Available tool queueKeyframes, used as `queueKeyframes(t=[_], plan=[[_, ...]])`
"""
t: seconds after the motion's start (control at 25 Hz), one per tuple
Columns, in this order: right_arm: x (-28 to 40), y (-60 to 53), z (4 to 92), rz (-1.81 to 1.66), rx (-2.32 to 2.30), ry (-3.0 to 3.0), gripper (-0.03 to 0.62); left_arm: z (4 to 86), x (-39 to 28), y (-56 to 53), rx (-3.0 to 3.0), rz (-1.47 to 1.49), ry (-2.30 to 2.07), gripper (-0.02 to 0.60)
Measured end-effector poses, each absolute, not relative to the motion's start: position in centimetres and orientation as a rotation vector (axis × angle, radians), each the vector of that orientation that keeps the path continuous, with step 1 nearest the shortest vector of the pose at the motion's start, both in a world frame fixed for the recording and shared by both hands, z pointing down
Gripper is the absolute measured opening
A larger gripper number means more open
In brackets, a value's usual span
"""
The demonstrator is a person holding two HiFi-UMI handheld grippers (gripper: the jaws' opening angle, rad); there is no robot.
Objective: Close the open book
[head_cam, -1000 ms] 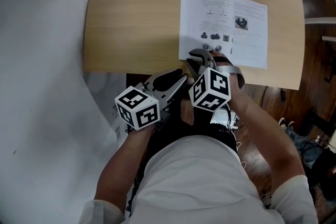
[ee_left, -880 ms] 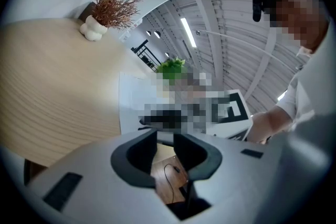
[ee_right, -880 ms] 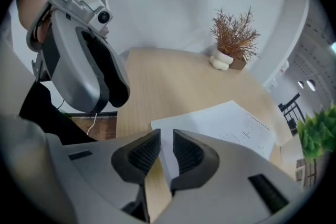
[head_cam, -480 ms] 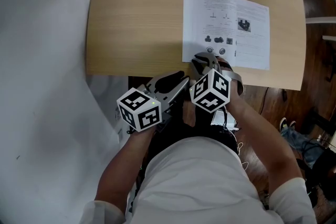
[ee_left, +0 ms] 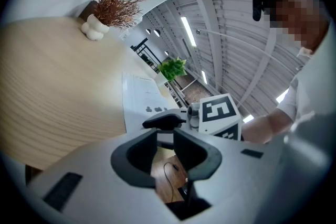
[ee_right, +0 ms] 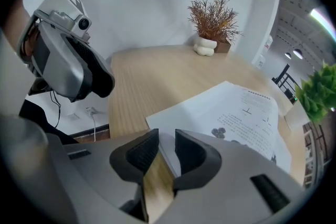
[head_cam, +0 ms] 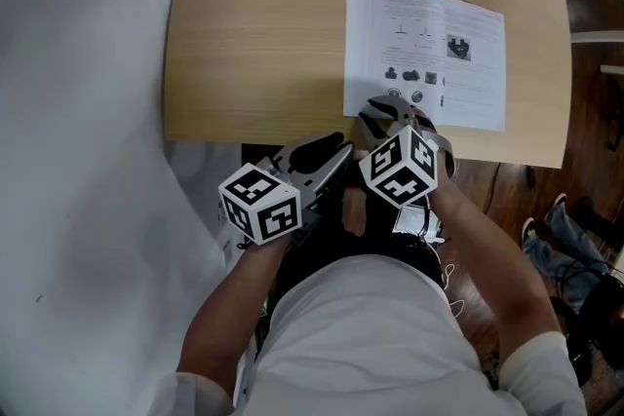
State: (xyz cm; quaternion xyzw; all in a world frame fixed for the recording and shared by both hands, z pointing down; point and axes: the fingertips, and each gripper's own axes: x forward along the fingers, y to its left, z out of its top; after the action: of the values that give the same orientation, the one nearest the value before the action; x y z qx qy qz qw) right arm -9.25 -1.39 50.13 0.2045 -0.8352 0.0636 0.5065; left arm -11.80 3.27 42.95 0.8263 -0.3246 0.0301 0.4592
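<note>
In the head view, the open book (head_cam: pixel 424 54) lay flat in the upper right of the frame, on the tabletop (head_cam: pixel 253 44) close to its near edge. You had your right gripper (head_cam: pixel 385 112) at the book's lower left corner. Your left gripper (head_cam: pixel 327 151) hung lower left of that corner, off the tabletop's edge and clear of the pages. Against the earlier frames the right gripper's marker cube sat tilted differently, so you had rolled that wrist a little. It had kept its place at the corner, the left gripper had barely shifted, and the book was as flat as before. In the left gripper view its fingers (ee_left: pixel 142 152) stood about half apart with nothing between them, only floor and a cable showing through the gap. The book lay beyond them, mid-frame. In the right gripper view the fingers were a narrow gap apart, and the corner of the left page ran into that gap, not yet pinched as far as I could judge. You were therefore at the approach step. Next, you probably needed to catch or get under that page edge, then swing the left half over onto the right.
</note>
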Motion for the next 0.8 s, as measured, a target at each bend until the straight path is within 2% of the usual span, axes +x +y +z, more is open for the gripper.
queueKeyframes(t=[0.6, 0.8], plan=[[-9.24, -1.51, 50.08, 0.281, 0.517, -2.068, 0.077, 43.07, -11.49, 3.11, 2.044, 0.093, -0.760, 0.072], [-9.37, -1.20, 49.98, 0.327, 0.508, -2.096, 0.037, 43.19, -11.54, 3.13, 2.040, 0.097, -0.756, 0.072]])
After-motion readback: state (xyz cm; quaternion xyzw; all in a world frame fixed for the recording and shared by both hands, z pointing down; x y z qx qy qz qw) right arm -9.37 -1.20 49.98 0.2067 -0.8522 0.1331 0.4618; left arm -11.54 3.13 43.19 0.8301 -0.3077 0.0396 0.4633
